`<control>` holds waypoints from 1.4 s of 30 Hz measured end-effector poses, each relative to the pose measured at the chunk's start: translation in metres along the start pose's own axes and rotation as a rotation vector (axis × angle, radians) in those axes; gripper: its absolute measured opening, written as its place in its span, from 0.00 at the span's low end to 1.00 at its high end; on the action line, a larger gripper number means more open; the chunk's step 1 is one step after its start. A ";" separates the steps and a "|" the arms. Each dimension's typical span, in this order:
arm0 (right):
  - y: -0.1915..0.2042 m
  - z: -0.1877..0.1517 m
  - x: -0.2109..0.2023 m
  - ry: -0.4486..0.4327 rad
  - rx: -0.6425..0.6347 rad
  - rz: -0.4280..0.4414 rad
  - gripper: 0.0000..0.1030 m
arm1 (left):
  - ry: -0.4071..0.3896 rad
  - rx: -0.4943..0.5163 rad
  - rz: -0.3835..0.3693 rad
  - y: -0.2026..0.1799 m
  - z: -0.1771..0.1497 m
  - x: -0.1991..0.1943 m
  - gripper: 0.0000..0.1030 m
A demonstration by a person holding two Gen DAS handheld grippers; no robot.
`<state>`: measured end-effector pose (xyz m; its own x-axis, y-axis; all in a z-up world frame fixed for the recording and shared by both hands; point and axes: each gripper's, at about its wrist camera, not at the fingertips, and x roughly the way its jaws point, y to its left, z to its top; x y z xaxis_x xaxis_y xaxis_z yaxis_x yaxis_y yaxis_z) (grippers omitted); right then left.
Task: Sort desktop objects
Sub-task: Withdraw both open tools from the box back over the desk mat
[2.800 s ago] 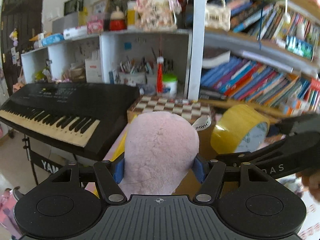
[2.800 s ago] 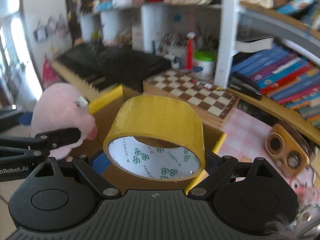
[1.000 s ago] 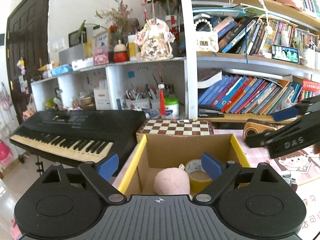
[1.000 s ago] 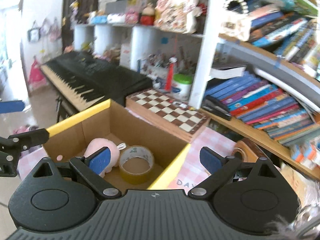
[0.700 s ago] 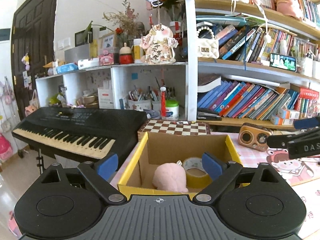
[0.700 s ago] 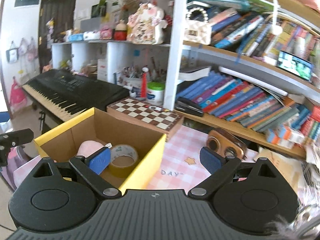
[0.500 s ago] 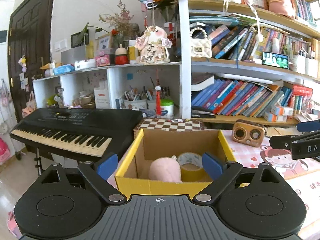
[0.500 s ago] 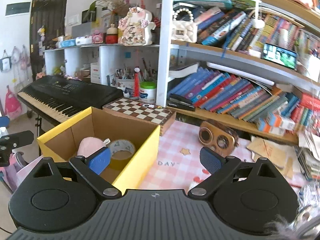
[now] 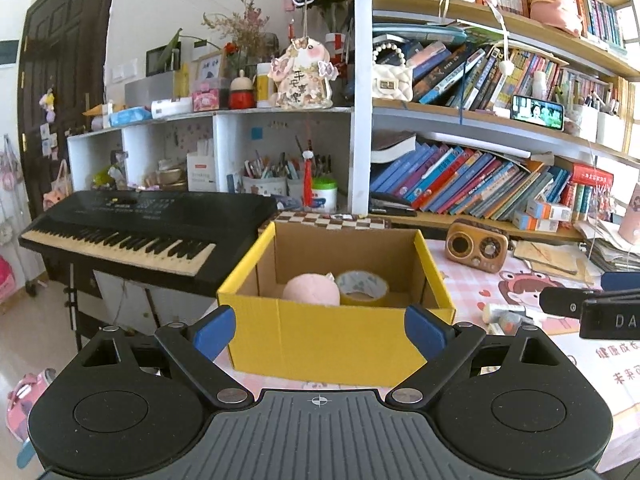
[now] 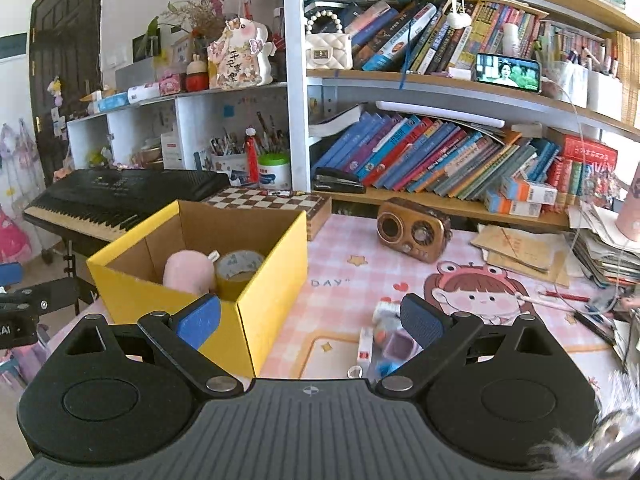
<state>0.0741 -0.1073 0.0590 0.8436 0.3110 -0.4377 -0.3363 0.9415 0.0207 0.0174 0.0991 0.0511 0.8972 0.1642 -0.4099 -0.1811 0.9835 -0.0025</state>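
A yellow cardboard box [image 9: 328, 340] stands on the pink desk mat, also in the right wrist view [image 10: 272, 292]. Inside it lie a pink plush toy [image 9: 311, 290] [image 10: 188, 270] and a roll of yellow tape [image 9: 362, 288] [image 10: 238, 266], side by side. My left gripper [image 9: 319, 326] is open and empty, in front of the box. My right gripper [image 10: 310, 318] is open and empty, over the mat to the right of the box. Several small loose items [image 10: 384, 336] lie on the mat just beyond its fingers; they also show in the left wrist view [image 9: 504, 316].
A black keyboard [image 9: 132, 228] stands left of the desk. A chessboard [image 10: 268, 200] lies behind the box. A brown retro radio [image 10: 414, 232] stands at the back. Papers and pens [image 10: 560, 276] lie at the right. Bookshelves [image 10: 440, 168] line the back.
Both grippers let go of the plush toy and the tape into the box, opened, and have pulled back and up from it. The right one has swung right over the mat.
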 end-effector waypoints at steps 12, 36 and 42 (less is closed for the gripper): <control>0.012 -0.040 -0.023 0.006 -0.043 -0.057 0.94 | 0.031 0.006 0.001 -0.015 -0.033 -0.016 0.91; 0.002 -0.086 -0.045 0.197 0.018 -0.083 0.94 | 0.192 0.069 -0.154 -0.046 -0.067 -0.021 0.91; -0.012 -0.090 -0.051 0.215 0.055 -0.127 0.94 | 0.208 0.108 -0.213 -0.063 -0.068 -0.016 0.91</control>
<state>-0.0029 -0.1466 0.0000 0.7671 0.1604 -0.6212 -0.2050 0.9788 -0.0004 -0.0129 0.0293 -0.0038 0.8069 -0.0551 -0.5881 0.0561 0.9983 -0.0165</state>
